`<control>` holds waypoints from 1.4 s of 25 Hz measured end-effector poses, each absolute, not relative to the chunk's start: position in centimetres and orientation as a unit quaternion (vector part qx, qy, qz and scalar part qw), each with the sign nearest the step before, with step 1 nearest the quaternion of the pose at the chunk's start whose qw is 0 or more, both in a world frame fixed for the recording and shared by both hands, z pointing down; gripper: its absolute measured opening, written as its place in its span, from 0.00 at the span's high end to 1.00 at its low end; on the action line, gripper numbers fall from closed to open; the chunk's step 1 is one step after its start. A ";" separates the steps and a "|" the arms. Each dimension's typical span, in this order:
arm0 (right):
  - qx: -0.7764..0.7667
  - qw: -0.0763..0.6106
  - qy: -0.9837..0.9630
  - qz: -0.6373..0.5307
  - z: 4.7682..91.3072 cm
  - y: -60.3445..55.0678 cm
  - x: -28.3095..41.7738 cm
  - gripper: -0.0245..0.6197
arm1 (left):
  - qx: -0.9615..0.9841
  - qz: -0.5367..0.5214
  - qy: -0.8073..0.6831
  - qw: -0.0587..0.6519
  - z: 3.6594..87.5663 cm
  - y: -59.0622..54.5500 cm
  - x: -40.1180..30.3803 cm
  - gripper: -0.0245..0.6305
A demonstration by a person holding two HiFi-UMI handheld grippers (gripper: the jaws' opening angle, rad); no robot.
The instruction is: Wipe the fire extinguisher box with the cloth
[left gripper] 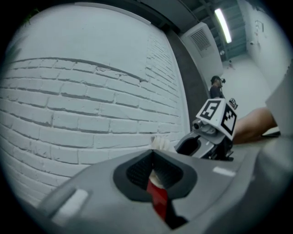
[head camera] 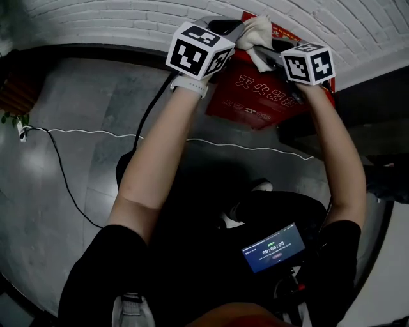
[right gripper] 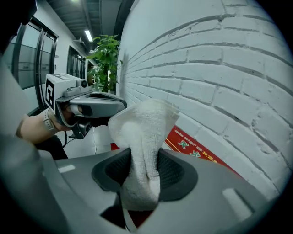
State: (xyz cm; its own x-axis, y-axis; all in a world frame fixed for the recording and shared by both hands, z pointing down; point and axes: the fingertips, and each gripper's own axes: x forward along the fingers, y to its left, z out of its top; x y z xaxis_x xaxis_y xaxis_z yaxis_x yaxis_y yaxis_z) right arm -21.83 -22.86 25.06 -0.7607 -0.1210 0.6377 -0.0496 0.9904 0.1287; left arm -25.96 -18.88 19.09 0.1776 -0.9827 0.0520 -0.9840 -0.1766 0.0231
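Note:
The red fire extinguisher box (head camera: 255,96) stands on the floor against the white brick wall (head camera: 128,16). My right gripper (head camera: 268,51) is shut on a white cloth (head camera: 255,35) at the box's top edge. In the right gripper view the cloth (right gripper: 144,137) bulges up between the jaws of that gripper (right gripper: 142,169), with the red box (right gripper: 192,151) just beyond. My left gripper (head camera: 233,29) is over the box's top left corner, close beside the cloth. In its own view my left gripper (left gripper: 153,167) is shut, and a red sliver shows behind its pads.
A white cable (head camera: 128,135) runs across the grey floor below the box. A potted plant (head camera: 9,118) is at the far left, and a dark cabinet (head camera: 377,108) stands right of the box. A screen device (head camera: 275,248) hangs at the person's waist.

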 end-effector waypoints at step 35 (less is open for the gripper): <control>0.304 0.175 -0.930 0.109 23.7 -38.5 11.7 0.71 | 0.871 0.056 -0.488 0.008 20.9 -22.9 -4.2 0.96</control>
State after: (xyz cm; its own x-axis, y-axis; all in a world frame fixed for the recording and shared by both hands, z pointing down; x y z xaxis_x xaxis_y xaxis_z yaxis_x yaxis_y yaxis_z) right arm 11.68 -38.52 23.73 -0.7544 -0.5267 0.3919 -0.6030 0.7918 -0.0966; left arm -4.20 -22.92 20.93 0.5174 -0.8492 0.1055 -0.8511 -0.5235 -0.0401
